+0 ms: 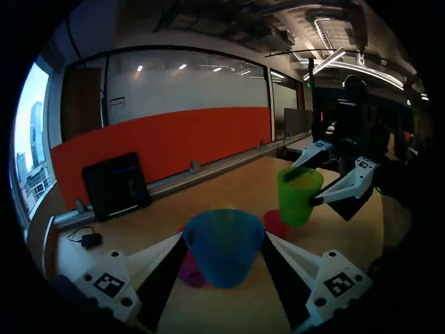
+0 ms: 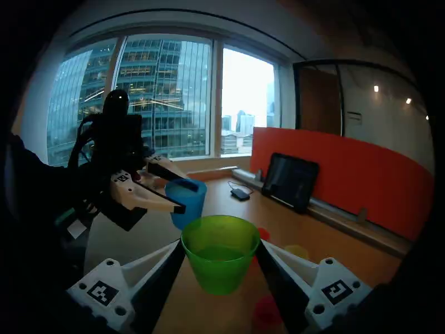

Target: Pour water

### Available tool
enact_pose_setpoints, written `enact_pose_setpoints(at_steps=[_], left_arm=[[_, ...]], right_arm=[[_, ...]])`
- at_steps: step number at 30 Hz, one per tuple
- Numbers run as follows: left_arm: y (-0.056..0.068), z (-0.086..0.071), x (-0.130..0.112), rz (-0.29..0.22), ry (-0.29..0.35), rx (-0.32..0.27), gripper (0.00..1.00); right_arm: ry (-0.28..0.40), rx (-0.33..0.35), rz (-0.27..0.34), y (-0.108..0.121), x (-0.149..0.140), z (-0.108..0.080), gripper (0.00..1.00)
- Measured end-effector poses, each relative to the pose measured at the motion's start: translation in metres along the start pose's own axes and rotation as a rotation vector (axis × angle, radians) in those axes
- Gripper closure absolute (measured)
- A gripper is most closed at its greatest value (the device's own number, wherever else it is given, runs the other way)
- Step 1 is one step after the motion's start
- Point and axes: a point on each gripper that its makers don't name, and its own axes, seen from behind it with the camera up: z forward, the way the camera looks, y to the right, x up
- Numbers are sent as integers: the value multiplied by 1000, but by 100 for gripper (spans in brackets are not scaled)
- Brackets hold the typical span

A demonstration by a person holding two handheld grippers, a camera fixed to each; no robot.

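Observation:
In the left gripper view my left gripper point(image 1: 223, 245) is shut on a blue cup point(image 1: 224, 246), held upright above the wooden table point(image 1: 239, 189). Beyond it to the right, my right gripper point(image 1: 316, 181) grips a green cup point(image 1: 298, 195), also upright. In the right gripper view the green cup point(image 2: 220, 252) sits between my right gripper's point(image 2: 221, 253) fingers, with liquid low inside. The blue cup point(image 2: 186, 202) hangs farther left, pinched by my left gripper point(image 2: 175, 195), a little apart from the green one.
A dark tablet point(image 1: 117, 185) leans against the orange partition point(image 1: 167, 145), with a small black adapter point(image 1: 90, 240) and cable beside it. Purple point(image 1: 191, 271) and red point(image 1: 275, 222) items lie on the table under the cups. Red point(image 2: 266, 313) and yellow point(image 2: 296, 251) ones show below the green cup.

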Motion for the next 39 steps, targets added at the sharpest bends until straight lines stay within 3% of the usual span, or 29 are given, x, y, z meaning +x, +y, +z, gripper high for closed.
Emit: enact_pose_setpoints(at_steps=[18, 30, 39], left_arm=[[19, 15, -77, 16, -179, -70, 11], [24, 26, -128, 10, -307, -103, 11], [26, 33, -149, -5, -341, -114, 11]], right_arm=[[-163, 52, 0, -2, -59, 22, 9], [-263, 56, 5, 3, -108, 34, 9], [-301, 63, 13, 2, -130, 39, 9]])
